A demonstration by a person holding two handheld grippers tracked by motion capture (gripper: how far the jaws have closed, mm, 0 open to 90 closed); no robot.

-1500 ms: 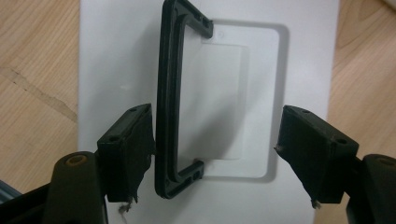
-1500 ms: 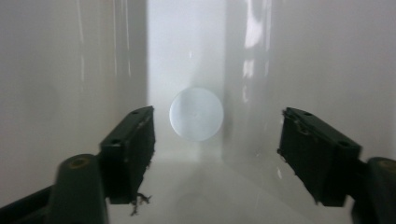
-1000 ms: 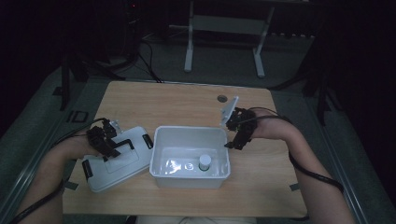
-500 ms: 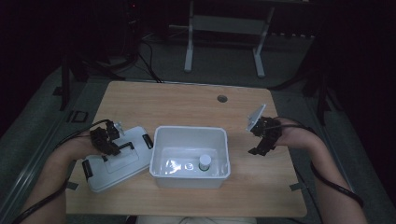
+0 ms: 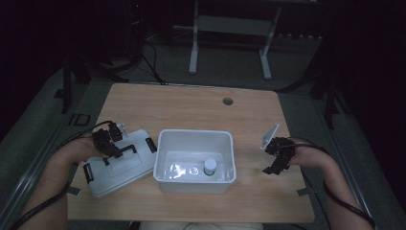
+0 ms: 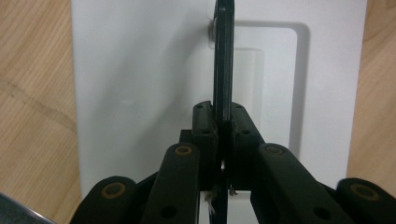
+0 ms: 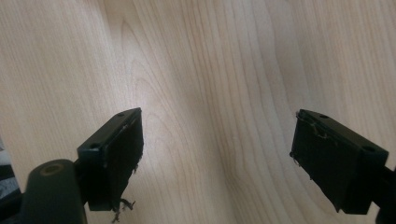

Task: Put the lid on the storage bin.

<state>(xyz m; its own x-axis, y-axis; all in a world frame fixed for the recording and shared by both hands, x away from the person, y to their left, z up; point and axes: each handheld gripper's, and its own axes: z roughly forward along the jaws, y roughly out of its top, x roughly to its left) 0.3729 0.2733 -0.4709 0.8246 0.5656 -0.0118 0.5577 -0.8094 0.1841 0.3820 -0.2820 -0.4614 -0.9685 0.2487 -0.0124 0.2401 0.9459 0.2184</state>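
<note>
1. Squeezing the black handle (image 6: 223, 70) of the white lid (image 5: 117, 163), my left gripper (image 5: 111, 143) has just closed its fingers (image 6: 205, 123) tight on it.
2. I see the lid lying flat on the table (image 5: 191, 105), just left of the white box (image 5: 195, 160).
3. My right gripper (image 5: 274, 165) hangs over bare wood, fingers (image 7: 114, 149) wide apart, holding nothing.

A pale rectangular plastic lid with a black handle and black end clips (image 5: 119, 165) is lying on the light wooden table (image 5: 201, 108), just left of an open white rectangular plastic bin (image 5: 165, 160). A small white-capped bottle (image 5: 209, 166) is standing inside the bin, toward its right. The left gripper (image 5: 114, 152) is sitting over the lid, and the right gripper (image 5: 274, 167) is hanging over bare tabletop to the bin's right.
</note>
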